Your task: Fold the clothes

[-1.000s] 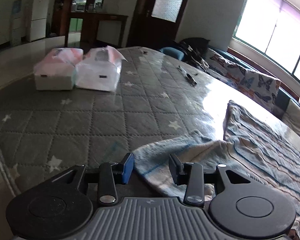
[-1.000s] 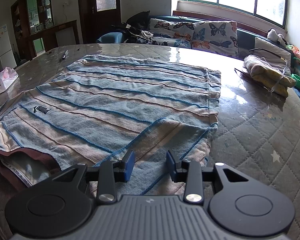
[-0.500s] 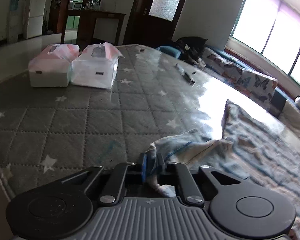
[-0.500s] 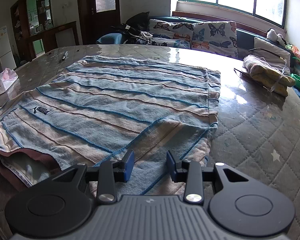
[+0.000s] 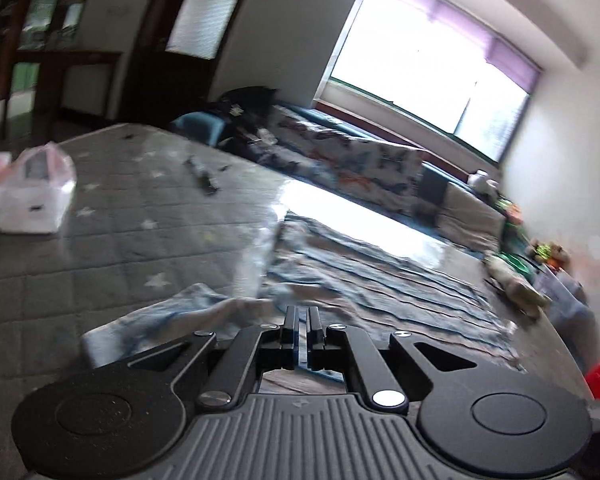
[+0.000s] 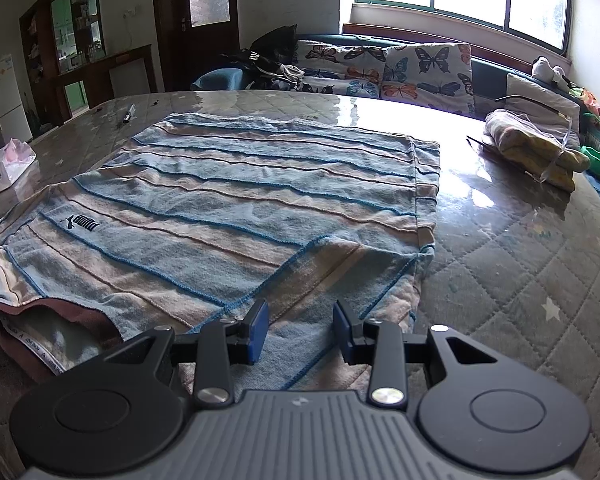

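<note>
- The left gripper [image 5: 303, 322] sits at the lower centre of its blurred view with the jaws drawn almost together, a thin sliver of blue cloth pinched between them; I take it to be gripping the left sleeve [image 5: 168, 316] of the striped shirt [image 6: 236, 216].
- The sleeve cloth spreads from those jaws to the lower left of the left wrist frame, rumpled on the quilted table cover [image 5: 112, 240].
- The right gripper [image 6: 300, 322] sits at the lower centre of its view with the jaws standing wide apart and holding nothing; they hang just over the shirt's right sleeve [image 6: 340, 276], which lies already turned in across the body.
- Around them the shirt lies flat across the middle of the right wrist frame, collar [image 6: 40, 332] at lower left, hem [image 6: 424, 200] toward centre right.
- Further out, a plastic-wrapped box [image 5: 36, 196] stands at the left edge of the left wrist frame, a pen [image 6: 127, 114] lies at upper left in the right wrist view, and a bundle of folded cloth [image 6: 536, 152] rests at upper right.
- Step in hand, as I judge it: folding the left sleeve inward to match the right one.
- The next move calls for carrying the pinched sleeve over the shirt body, laying it flat with no bunching, then parting the jaws. The right gripper may need to steady the cloth.
</note>
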Available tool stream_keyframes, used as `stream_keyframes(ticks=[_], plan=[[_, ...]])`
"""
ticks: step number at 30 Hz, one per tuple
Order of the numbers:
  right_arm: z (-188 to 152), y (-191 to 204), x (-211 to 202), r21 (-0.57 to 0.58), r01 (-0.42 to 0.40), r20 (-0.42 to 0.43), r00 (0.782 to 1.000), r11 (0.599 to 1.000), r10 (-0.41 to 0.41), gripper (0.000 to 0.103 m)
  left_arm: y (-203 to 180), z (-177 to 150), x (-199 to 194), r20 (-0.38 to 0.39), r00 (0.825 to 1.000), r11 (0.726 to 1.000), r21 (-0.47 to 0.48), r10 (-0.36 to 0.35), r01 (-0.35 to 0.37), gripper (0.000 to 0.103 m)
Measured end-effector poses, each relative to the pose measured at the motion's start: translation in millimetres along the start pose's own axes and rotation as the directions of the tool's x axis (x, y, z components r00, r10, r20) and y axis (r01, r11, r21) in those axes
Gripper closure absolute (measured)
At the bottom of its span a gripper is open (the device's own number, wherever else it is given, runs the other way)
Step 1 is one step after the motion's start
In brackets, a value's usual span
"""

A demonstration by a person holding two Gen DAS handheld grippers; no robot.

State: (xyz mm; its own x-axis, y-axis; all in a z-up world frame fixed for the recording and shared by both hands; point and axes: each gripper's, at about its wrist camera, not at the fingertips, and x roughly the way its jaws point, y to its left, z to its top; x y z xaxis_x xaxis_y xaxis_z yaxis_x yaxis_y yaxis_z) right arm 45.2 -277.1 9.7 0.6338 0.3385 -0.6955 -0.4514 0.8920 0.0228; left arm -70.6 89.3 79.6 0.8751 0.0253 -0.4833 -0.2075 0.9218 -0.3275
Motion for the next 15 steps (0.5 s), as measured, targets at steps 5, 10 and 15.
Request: stream_keyframes(ticks=[5,10,15], plan=[[-0.3,-1.4,0.1,0.003,-0.007,0.002,1.0,1.0,0.007,0.067,9.9,-7.8,4.6,-0.019,0.995,0.995,-0.001,0.098,-0.098,0.097],[-0.2,-1.7,0.2,0.003,-0.008,0.002,1.0,1.0,0.008,0.067,36.6,-18.6,4.2,-0.015,0.965,0.964,-0.032,0.263,-0.263,0.084],[-0.1,-1.3,0.5,0.002,-0.006,0.002,1.0,1.0,0.006,0.067,64.9,-27.0,1.4,0.005,0.919,0.917,-0.076,0.393,-0.392,0.066]])
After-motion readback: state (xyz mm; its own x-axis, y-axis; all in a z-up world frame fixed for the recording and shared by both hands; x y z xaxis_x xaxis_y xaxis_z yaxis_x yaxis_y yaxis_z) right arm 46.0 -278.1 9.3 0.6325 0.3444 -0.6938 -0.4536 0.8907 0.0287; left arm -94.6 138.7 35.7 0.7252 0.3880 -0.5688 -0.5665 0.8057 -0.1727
